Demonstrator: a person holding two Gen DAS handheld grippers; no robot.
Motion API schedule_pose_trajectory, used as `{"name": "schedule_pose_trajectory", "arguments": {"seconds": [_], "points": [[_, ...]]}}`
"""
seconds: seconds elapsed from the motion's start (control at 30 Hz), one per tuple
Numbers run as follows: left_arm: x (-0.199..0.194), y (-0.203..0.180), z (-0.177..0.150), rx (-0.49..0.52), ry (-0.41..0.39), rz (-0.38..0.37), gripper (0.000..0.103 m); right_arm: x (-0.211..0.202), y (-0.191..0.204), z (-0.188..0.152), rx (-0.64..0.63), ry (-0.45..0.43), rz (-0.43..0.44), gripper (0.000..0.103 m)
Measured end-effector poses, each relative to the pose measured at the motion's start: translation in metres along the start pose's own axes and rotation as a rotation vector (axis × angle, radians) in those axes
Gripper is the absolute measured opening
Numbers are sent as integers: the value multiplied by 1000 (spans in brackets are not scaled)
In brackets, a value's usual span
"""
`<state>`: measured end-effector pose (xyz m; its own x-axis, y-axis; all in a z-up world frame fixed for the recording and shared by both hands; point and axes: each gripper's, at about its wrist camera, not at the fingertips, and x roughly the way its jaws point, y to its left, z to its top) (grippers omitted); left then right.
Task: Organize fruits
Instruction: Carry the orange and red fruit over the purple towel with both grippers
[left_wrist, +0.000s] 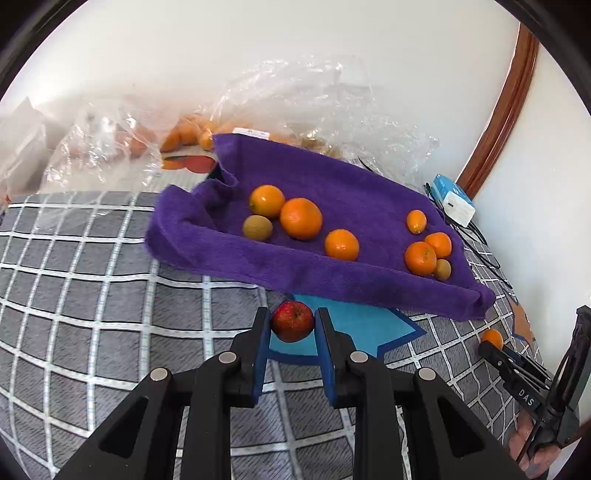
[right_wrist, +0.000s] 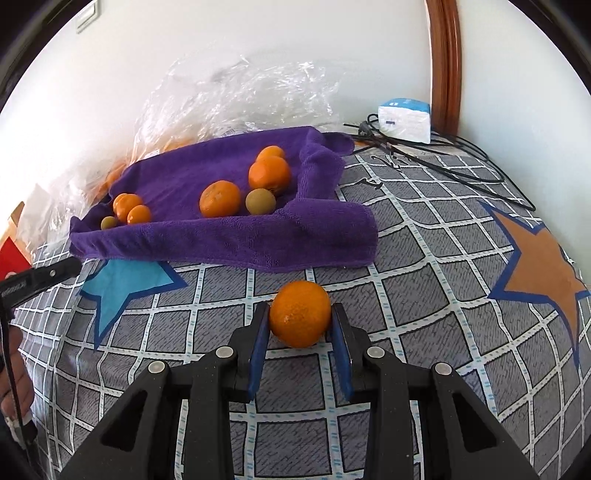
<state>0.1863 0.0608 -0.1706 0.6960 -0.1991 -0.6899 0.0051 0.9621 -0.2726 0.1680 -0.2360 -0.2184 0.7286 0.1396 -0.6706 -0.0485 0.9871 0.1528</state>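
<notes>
While both tools are loaded, the sensible thing is to carry each fruit level over the towel's raised near fold before letting go. Nearest in the left wrist view, the left gripper (left_wrist: 292, 325) has its blue-padded fingers closed on a small red apple (left_wrist: 292, 320), above the grey checked bedspread (left_wrist: 110, 295) and a blue star patch (left_wrist: 362, 325). In the right wrist view, the right gripper (right_wrist: 300, 321) clasps a large round orange (right_wrist: 300, 313) between its pads, low over the same bedspread, just near of the towel edge.

Farther off lies the rumpled purple towel (left_wrist: 332, 269), its near edge rolled up into a lip. On it sit several oranges and small brownish fruits in two loose clusters, one left (left_wrist: 300, 218) and one right (left_wrist: 421, 257).

I judge the fruit should be set down gently beside its own kind, released only once resting on cloth, or it may roll. The apple is smooth; a firm grip matters.

Beyond the towel are crinkled clear plastic bags (left_wrist: 317, 103) against the white wall, and a white and blue box (right_wrist: 404, 119) with black cables at far right.
</notes>
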Motion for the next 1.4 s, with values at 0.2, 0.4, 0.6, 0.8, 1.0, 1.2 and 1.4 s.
{"name": "schedule_pose_trajectory", "arguments": {"seconds": [0.2, 0.4, 0.6, 0.8, 1.0, 1.2, 1.4], "points": [[-27, 8, 6, -14, -34, 9, 23, -12, 8, 3, 4, -19, -11, 32], [-43, 12, 10, -51, -57, 2, 23, -28, 18, 17, 0, -51, -13, 32], [-54, 11, 12, -47, -70, 14, 23, -33, 29, 25, -28, -63, -25, 32], [-63, 10, 20, -49, -95, 21, 23, -39, 43, 35, -48, -78, 6, 32], [-66, 13, 29, -59, -99, 30, 23, -46, 53, 47, -63, -100, 21, 32], [-70, 16, 40, -73, -116, 29, 23, -47, 56, 63, -66, -108, 20, 32], [-68, 14, 55, -74, -120, 25, 23, -45, 55, 78, -53, -119, 20, 32]]}}
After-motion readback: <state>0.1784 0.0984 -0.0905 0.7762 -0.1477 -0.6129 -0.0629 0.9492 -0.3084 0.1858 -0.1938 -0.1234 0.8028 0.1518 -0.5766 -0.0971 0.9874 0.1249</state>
